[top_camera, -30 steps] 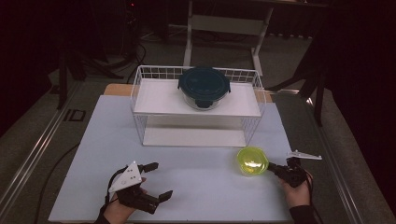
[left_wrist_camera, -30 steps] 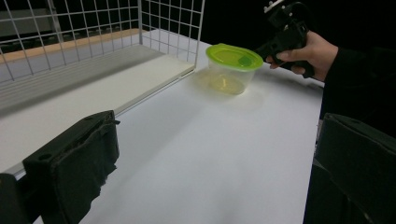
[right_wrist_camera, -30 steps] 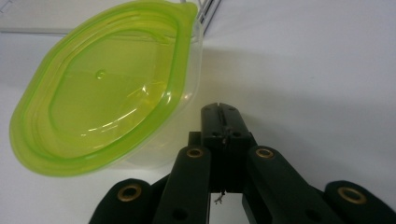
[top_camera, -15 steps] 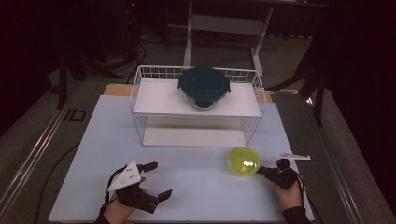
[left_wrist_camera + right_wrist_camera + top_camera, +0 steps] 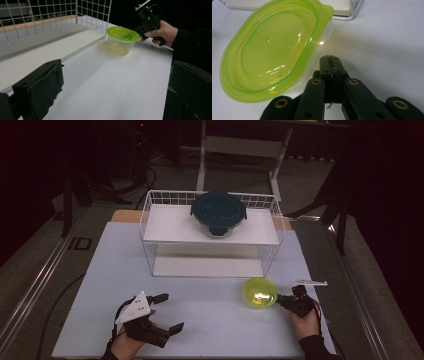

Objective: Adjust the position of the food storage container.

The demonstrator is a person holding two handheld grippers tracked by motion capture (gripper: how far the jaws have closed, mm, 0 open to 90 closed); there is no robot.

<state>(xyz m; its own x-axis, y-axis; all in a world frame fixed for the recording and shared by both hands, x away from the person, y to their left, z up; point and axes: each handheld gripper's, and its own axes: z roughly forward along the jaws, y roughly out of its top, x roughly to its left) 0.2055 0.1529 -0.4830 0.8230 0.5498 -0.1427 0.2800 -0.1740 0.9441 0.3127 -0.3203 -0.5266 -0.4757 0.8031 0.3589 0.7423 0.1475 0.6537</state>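
A clear tub with a lime-green lid (image 5: 260, 292) (image 5: 122, 35) (image 5: 272, 50) stands on the white mat, in front of the wire rack's right end. My right gripper (image 5: 279, 300) (image 5: 329, 60) is shut with nothing between its jaws. Its tip sits against the tub's right side, under the lid's rim. In the left gripper view the right gripper (image 5: 143, 25) shows behind the tub, held by a hand. My left gripper (image 5: 167, 312) (image 5: 112, 100) rests open near the mat's front left, with nothing between its jaws.
A white wire rack (image 5: 170, 225) stands at the back of the mat, and a dark teal-lidded glass container (image 5: 218, 210) sits on its upper shelf. Its lower shelf (image 5: 50, 47) is bare. The white mat (image 5: 210, 330) spreads between the two hands.
The right gripper has slid left across the mat, and the green-lidded tub has moved left with it. The left gripper has stayed where it was.
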